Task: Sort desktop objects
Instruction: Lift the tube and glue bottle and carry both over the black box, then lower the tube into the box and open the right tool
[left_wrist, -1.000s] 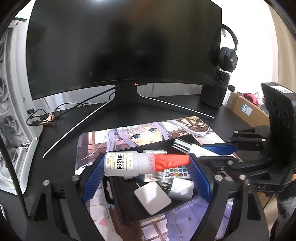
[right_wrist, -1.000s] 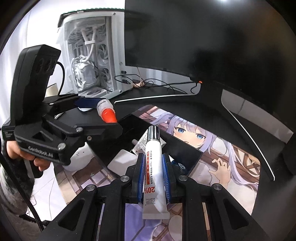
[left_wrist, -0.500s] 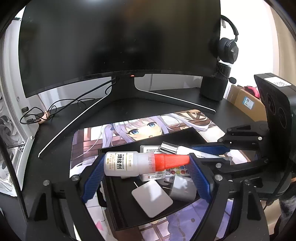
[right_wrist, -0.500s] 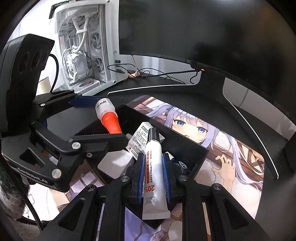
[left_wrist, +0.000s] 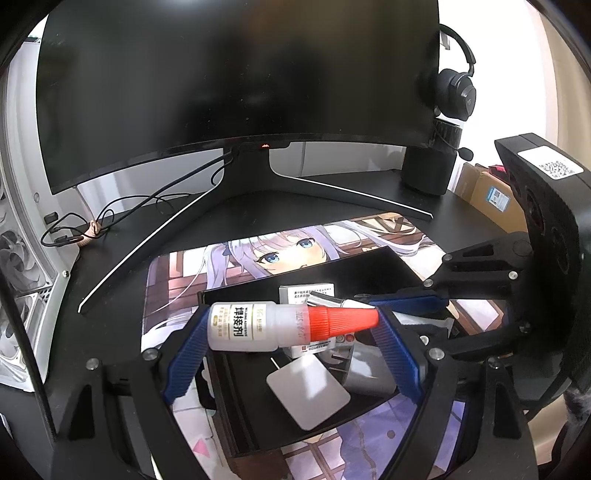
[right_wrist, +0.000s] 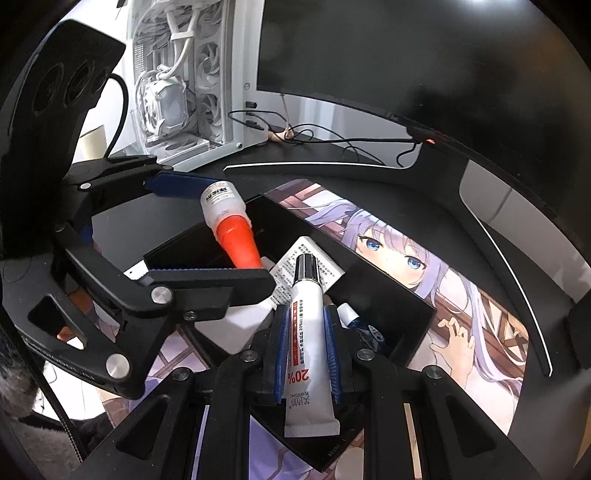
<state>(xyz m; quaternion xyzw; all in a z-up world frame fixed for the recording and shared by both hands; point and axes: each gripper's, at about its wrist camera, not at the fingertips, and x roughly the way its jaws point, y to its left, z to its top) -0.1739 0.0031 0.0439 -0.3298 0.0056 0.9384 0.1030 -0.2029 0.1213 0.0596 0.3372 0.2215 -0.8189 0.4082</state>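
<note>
the glue bottle (left_wrist: 255, 325) is pinched end to end in the wide-set left jaws and the tube (right_wrist: 308, 332) in the near-shut right jaws above the black tray (left_wrist: 384, 258), so the bottle could be squeezed out sideways if tilted.

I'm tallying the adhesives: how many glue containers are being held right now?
2: the orange-capped bottle in the left tool, the white tube in the right tool. Others may lie hidden in the tray.

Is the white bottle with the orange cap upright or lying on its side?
On its side. The bottle hangs level, clamped end to end by the left gripper above the black tray; its cap points sideways.
</note>
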